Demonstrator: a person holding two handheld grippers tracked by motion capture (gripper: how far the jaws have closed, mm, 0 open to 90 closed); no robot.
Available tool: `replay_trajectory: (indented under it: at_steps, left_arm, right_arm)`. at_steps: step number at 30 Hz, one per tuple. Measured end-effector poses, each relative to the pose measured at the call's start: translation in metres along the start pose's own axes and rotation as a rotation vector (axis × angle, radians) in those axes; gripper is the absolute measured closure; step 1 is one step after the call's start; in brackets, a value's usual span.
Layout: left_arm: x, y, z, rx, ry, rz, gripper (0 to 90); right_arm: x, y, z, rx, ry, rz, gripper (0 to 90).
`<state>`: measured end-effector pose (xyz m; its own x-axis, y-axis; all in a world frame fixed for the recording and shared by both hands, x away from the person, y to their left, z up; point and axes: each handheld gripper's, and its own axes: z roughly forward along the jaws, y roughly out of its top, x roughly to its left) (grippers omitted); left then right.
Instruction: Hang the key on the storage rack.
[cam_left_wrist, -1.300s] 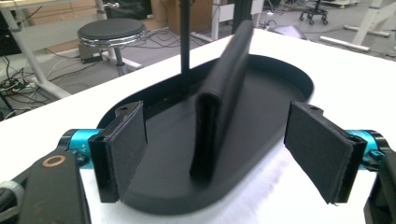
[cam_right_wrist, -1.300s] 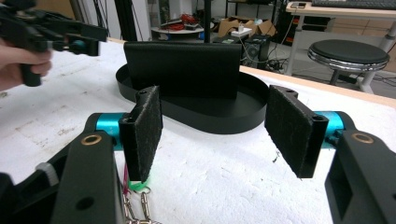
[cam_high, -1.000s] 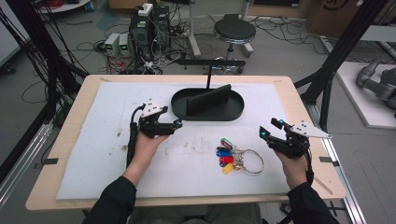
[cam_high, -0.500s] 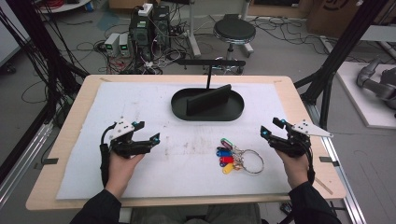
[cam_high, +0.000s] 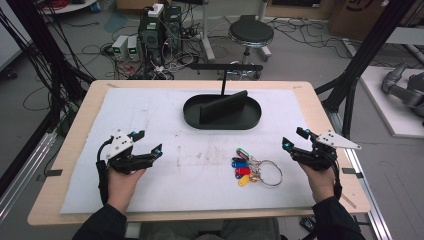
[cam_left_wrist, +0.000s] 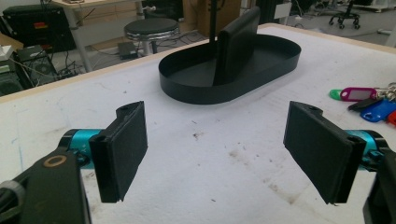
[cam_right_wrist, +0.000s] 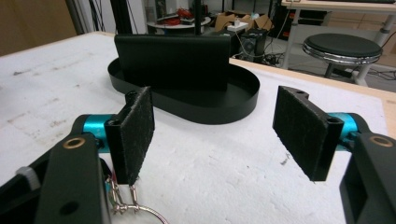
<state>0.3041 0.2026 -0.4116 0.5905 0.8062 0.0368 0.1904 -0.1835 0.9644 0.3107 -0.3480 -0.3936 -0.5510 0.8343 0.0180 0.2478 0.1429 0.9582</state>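
Note:
A black oval tray (cam_high: 193, 118) sits at the far middle of the white mat, with an upright black slab (cam_high: 223, 106) standing in it and a thin post with a crossbar (cam_high: 225, 66) behind. A bunch of keys with coloured tags (cam_high: 242, 167) on a metal ring lies right of centre. My left gripper (cam_high: 149, 141) hovers open at the left, empty, facing the tray (cam_left_wrist: 196, 88) and slab (cam_left_wrist: 238, 44), with the tags (cam_left_wrist: 359, 95) at the right edge. My right gripper (cam_high: 294, 138) is open and empty, right of the keys; its view shows the tray (cam_right_wrist: 219, 112), slab (cam_right_wrist: 173, 58) and key ring (cam_right_wrist: 130, 200).
The white mat (cam_high: 150, 110) covers most of the wooden table (cam_high: 80, 135). A stool (cam_high: 250, 32) and cabled electronics (cam_high: 150, 35) stand on the floor beyond the far edge. Black frame posts (cam_high: 365, 55) rise beside the table's right side.
My left gripper has drawn back from beside the tray to the left and nearer the person, still open. The right gripper has hardly moved.

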Motion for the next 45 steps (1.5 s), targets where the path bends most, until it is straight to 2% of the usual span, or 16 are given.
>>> replay_trajectory:
  at_steps: [7,10,15,16,21,26,30,33,39,42,44,45]
  left_arm:
    - [0.003,-0.002,-0.003,0.004,0.022,-0.002,22.1]
    - [0.003,-0.002,-0.003,0.007,0.03,-0.005,22.2]
    - [0.002,-0.003,-0.001,0.016,0.024,-0.003,22.3]
    - [0.002,-0.003,0.0,0.018,0.022,0.0,22.4]
    - [0.003,-0.004,0.001,0.021,0.021,-0.002,22.5]
    - [0.005,-0.004,0.004,0.023,0.022,-0.009,22.5]
    - [0.004,-0.003,0.008,0.025,0.016,-0.006,22.6]
    - [0.002,-0.003,0.012,0.03,0.007,-0.004,22.6]
    - [0.0,-0.003,0.014,0.035,-0.001,0.002,22.6]
    - [0.0,-0.004,0.013,0.035,0.005,-0.001,22.6]
    - [0.001,-0.005,0.011,0.038,0.007,-0.002,22.6]
    - [0.001,-0.005,0.011,0.035,0.006,-0.005,22.6]
  right_arm:
    - [-0.006,-0.01,-0.003,0.015,0.005,0.014,27.7]
    - [-0.008,-0.012,-0.002,0.033,0.022,0.003,32.7]
    - [-0.004,-0.016,0.003,0.143,0.066,-0.018,46.6]
    - [-0.003,-0.017,0.005,0.163,0.068,-0.026,47.0]
    - [-0.001,-0.023,0.01,0.25,0.083,0.007,54.9]
    - [-0.001,-0.029,0.01,0.297,0.075,0.021,61.2]
    - [0.001,-0.036,0.013,0.366,0.079,0.027,64.7]
    - [0.005,-0.042,0.017,0.422,0.088,0.004,67.1]
    - [0.008,-0.048,0.025,0.474,0.112,-0.008,70.3]
    - [0.01,-0.05,0.03,0.507,0.116,-0.041,72.4]
    - [0.012,-0.05,0.03,0.506,0.105,-0.067,73.9]
    - [0.012,-0.05,0.03,0.506,0.101,-0.064,75.2]
